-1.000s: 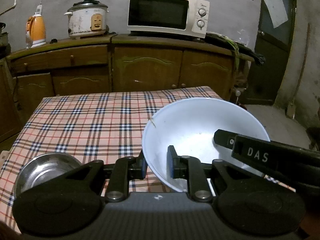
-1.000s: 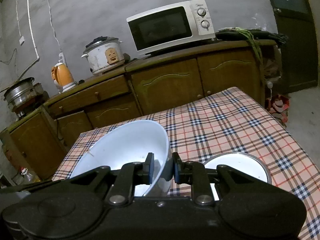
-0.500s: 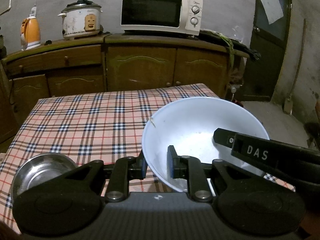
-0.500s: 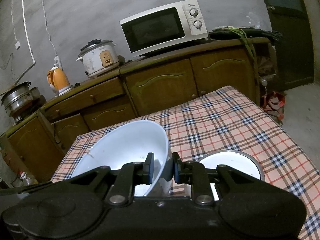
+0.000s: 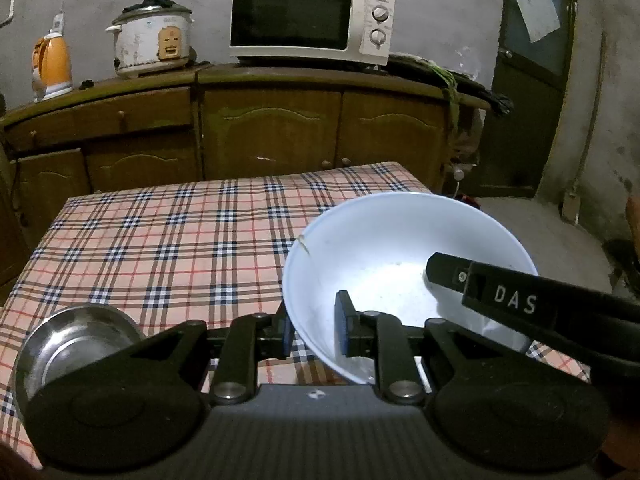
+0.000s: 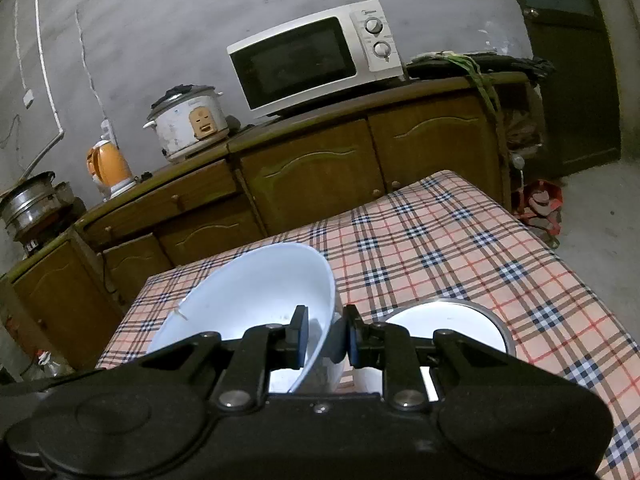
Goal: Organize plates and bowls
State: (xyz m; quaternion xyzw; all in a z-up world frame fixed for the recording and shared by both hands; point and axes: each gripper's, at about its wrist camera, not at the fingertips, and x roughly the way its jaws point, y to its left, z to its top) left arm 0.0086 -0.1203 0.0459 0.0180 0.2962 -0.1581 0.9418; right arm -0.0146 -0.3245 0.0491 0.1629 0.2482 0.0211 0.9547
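A white bowl (image 5: 400,264) is being shown over a tablecloth (image 5: 168,240) checked in pink, navy, white and red, beside a silver steel bowl (image 5: 72,344). The grippers are being seen as black with blue pads (image 6: 303,336). Behind, brown cabinets (image 5: 272,128), a white microwave (image 5: 312,20), a white cooker (image 5: 150,42), an orange kettle (image 5: 54,64) and a grey wall (image 6: 160,20) are being shown.

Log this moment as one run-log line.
left gripper: shut on white bowl | right gripper: shut on white bowl | steel bowl: on table
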